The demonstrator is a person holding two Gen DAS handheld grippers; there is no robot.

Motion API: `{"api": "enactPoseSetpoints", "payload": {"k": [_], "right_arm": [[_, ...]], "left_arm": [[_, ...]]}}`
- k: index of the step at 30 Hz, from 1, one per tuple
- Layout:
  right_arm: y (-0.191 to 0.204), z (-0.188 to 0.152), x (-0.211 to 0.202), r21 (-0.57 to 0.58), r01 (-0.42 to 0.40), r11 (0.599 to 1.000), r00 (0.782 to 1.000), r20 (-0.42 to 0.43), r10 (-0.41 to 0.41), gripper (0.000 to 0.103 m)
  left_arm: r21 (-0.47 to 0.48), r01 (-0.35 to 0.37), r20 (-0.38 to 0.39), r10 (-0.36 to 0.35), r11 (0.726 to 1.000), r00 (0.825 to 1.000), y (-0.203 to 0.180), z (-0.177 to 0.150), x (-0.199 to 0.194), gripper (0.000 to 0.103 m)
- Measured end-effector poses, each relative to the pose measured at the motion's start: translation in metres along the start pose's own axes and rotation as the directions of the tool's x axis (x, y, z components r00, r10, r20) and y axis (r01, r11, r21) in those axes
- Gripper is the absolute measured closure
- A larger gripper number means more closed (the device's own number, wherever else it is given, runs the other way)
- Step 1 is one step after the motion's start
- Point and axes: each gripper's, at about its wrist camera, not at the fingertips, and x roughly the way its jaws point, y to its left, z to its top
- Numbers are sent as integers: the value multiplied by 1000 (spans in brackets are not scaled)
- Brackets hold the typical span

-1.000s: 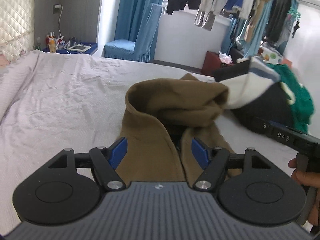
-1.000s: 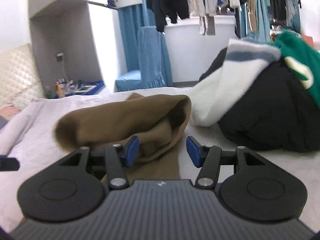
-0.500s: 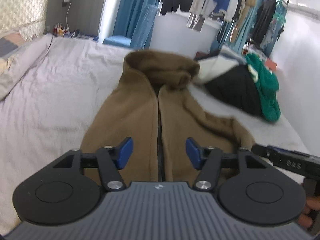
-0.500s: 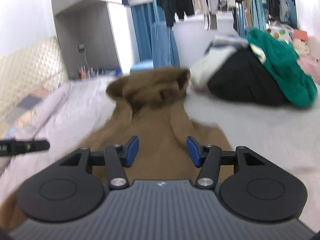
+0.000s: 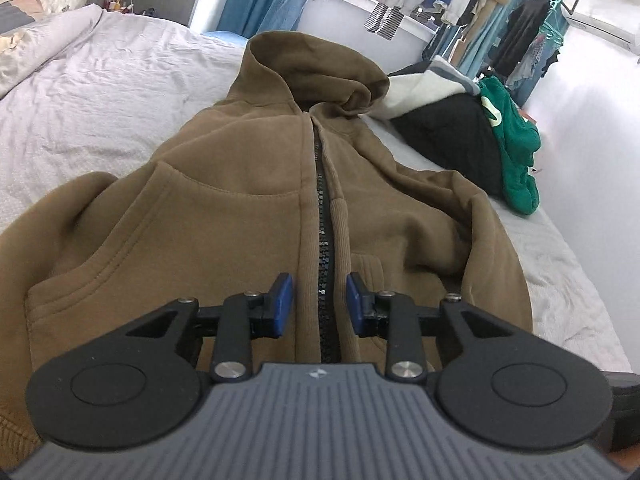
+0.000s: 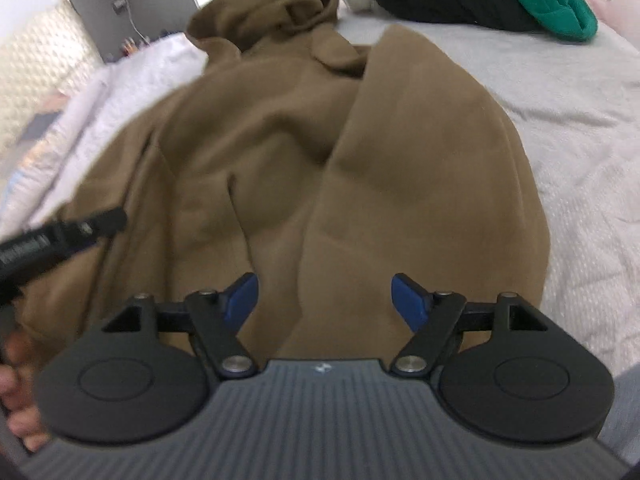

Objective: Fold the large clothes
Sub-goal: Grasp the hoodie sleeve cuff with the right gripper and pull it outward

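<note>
From the left wrist, the brown hoodie (image 5: 240, 200) lies front-up on the bed (image 5: 100, 92), hood toward the far end, zipper (image 5: 325, 216) running straight down the middle. The left gripper (image 5: 319, 300) hangs low over the hem with its jaws closing either side of the zipper line — the blue pads do not look to be pressing cloth yet, so I read it as not gripping. A pile (image 5: 460, 128) of black, white and green clothes sits just beyond the hoodie's far shoulder. From the right wrist, blurred, the right gripper (image 6: 324, 300) is over the hoodie's other half, jaws opening wide with nothing caught between them; a loose fold of sleeve or side panel (image 6: 420, 160) is bunched over the body. The left tool and a hand (image 6: 16, 392) show at the edge. The step, I judge, is flattening before the first fold — best done by pinching hem or sleeve edge only, one layer deep, and drawing outward so the bunched side lies smooth and clear of the pile.
</note>
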Motion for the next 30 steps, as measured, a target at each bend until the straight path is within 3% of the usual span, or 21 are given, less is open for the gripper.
{"api": "enactPoseSetpoints", "payload": {"k": [2, 5, 7, 10, 15, 20, 24, 30], "right_arm": [[-2, -2, 7, 43, 56, 997, 998, 16, -57, 29], [-8, -3, 18, 125, 62, 990, 998, -2, -62, 45], [-10, -10, 25, 164, 69, 984, 997, -33, -64, 68], [-16, -9, 28, 228, 78, 971, 996, -69, -63, 90], [-28, 0, 17, 283, 44, 958, 995, -96, -18, 93], [-49, 24, -8, 339, 3, 941, 997, -69, 22, 94], [-74, 49, -34, 375, -31, 926, 999, -1, 34, 94], [-123, 109, -81, 382, -26, 924, 983, 178, -46, 95]], "left_arm": [[-3, 10, 1, -10, 1000, 1000, 4, 0, 2, 68], [-14, 24, -1, -24, 1000, 1000, 10, 3, 8, 68], [-32, 44, 0, -44, 999, 999, 14, 4, 11, 68], [-53, 70, 7, -70, 996, 998, 21, 4, 11, 68], [-58, 81, 22, -80, 995, 997, 22, 2, 10, 68], [-55, 84, 33, -82, 995, 996, 23, 2, 9, 68], [-65, 93, 43, -90, 994, 995, 26, 1, 8, 68], [-78, 93, 64, -88, 993, 994, 29, -2, 5, 68]]}}
